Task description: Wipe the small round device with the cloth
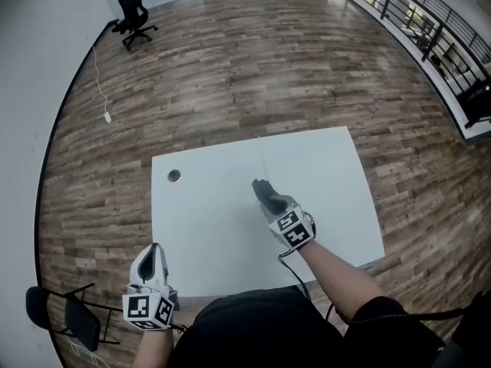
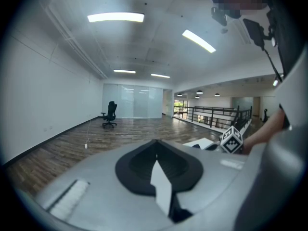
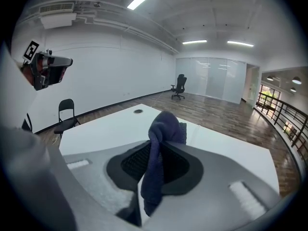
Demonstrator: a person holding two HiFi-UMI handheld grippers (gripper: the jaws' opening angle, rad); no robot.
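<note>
Currently, right gripper (image 1: 262,190): jaws closed on the cloth, nothing else in them; held over the middle of the table, pointing down and away from the person.
Cloth (image 1: 268,199): dark blue-grey, pinched between the right gripper's jaws; in the right gripper view (image 3: 161,129) bunched above the jaw tips, with a tail hanging down through the gap toward the camera.
Small round device (image 1: 174,176): flat on the table near its far left corner, well apart from the cloth and from both grippers; in the right gripper view (image 3: 138,111) seen beyond and left of the cloth.
Left gripper (image 1: 156,251): jaws together with nothing between them, as seen in its own view (image 2: 155,146); held off the table's near left corner, pointing out across the room.
Table (image 1: 330,182): white, rectangular, on a wood-plank floor (image 1: 230,67).
Marker cubes: one behind the right gripper's jaws (image 1: 292,230), one on the left gripper (image 1: 147,310).
Office chair (image 1: 132,14): black, far off by the wall.
Folding chair (image 1: 65,313): dark, beside the person's left.
</note>
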